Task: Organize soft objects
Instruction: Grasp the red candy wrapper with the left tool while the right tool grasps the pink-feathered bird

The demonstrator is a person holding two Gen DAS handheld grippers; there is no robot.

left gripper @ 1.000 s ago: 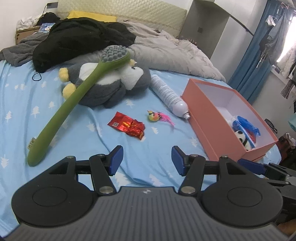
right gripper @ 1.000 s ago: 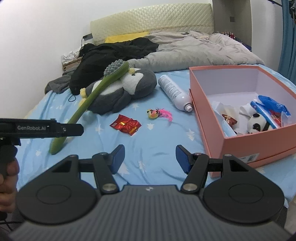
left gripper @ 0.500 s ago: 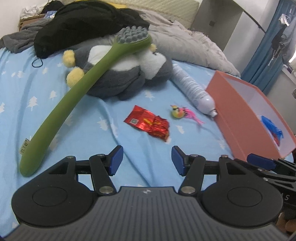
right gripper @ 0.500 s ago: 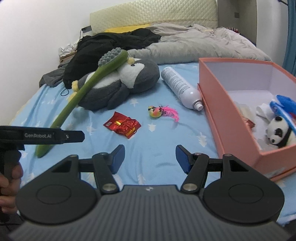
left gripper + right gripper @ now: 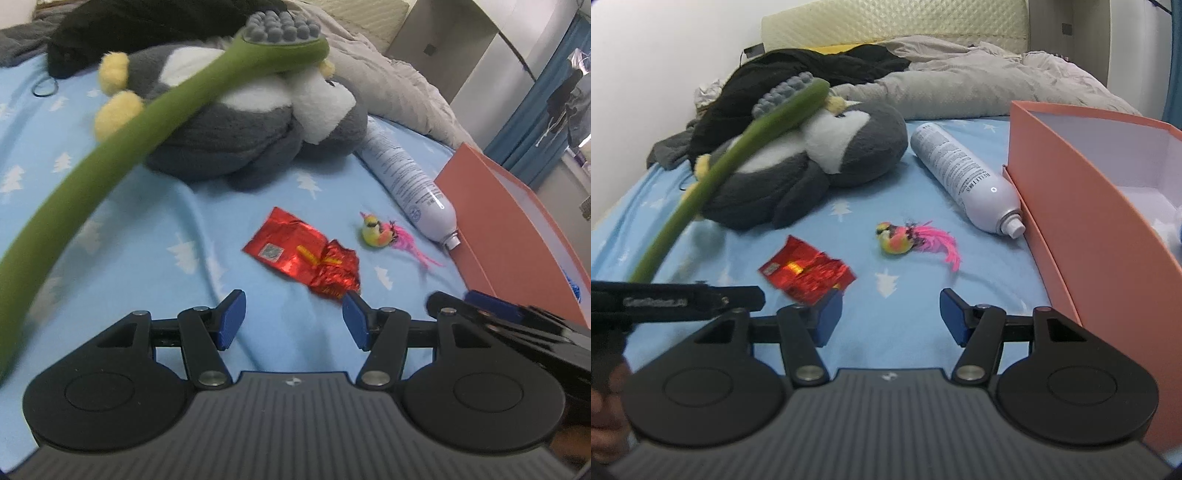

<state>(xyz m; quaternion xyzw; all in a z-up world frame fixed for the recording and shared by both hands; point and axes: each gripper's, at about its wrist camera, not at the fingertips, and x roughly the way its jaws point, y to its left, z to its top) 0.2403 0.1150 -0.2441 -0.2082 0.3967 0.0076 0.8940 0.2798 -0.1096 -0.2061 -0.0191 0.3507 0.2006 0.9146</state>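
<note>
Both the left tool point(image 5: 291, 317) and right tool point(image 5: 892, 314) gape empty over the bed point(image 5: 155, 258), the orange box point(image 5: 1089, 206) cut off, its contents mostly hidden.

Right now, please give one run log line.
left claw: open, empty | right claw: open, empty | red wrapper: on bed

— Where is there free room on the bed point(image 5: 908, 314)?
— Bare sheet lies just ahead of both grippers, toward the near edge, up to the red wrapper point(image 5: 306, 258) and the toy bird point(image 5: 905, 238).
— What blocks the sides?
— The orange box point(image 5: 1082, 221) walls off the right edge, with the spray bottle point(image 5: 960, 173) lying close against it. The green brush point(image 5: 110, 147) slants across the left, propped on the plush penguin point(image 5: 820, 162), which fills the middle. Piled bedding point(image 5: 960, 85) closes the far edge.
</note>
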